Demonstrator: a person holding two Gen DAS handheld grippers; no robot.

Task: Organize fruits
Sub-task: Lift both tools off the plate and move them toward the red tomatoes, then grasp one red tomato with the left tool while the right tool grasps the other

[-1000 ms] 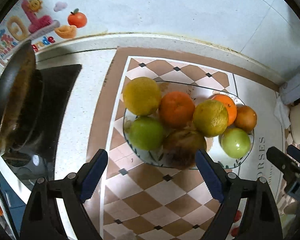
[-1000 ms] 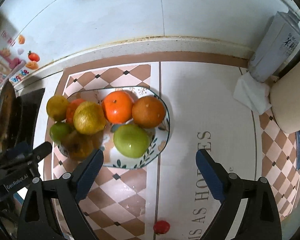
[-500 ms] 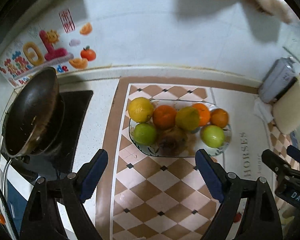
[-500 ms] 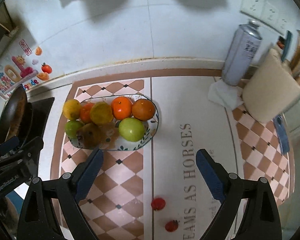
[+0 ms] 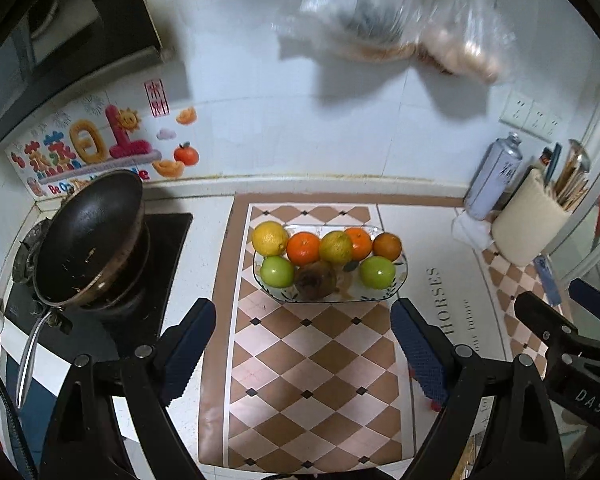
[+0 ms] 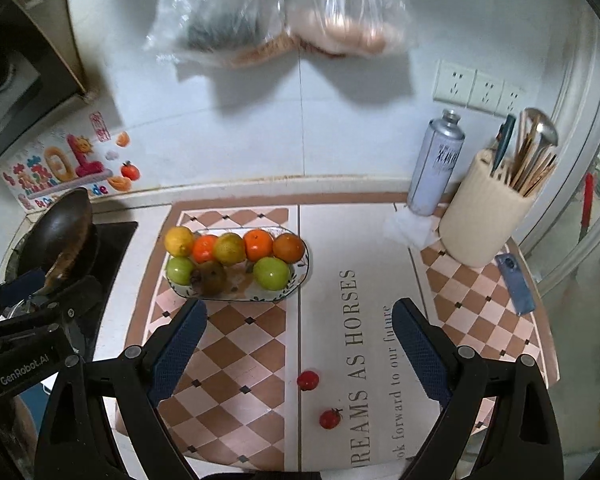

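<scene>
An oval glass dish (image 5: 403, 271) (image 6: 306, 266) on the checked mat holds several fruits: a lemon (image 5: 269, 237), oranges (image 5: 303, 247), green apples (image 5: 377, 272) (image 6: 271, 273) and a brown pear (image 5: 315, 279). Two small red tomatoes (image 6: 308, 380) (image 6: 329, 418) lie loose on the mat near the front. My left gripper (image 5: 302, 354) is open and empty, high above the mat in front of the dish. My right gripper (image 6: 300, 354) is open and empty, above the tomatoes. The right gripper also shows in the left wrist view (image 5: 568, 320).
A black wok (image 5: 88, 240) sits on the stove at the left. A spray can (image 6: 436, 164), a cream utensil holder (image 6: 482, 220), a white tissue (image 6: 410, 228) and a blue phone (image 6: 516, 284) stand at the right. Plastic bags (image 6: 276, 12) hang on the wall.
Both grippers have pulled back and risen away from the dish, so the fruits look smaller and more of the counter and wall shows. Both stay open.
</scene>
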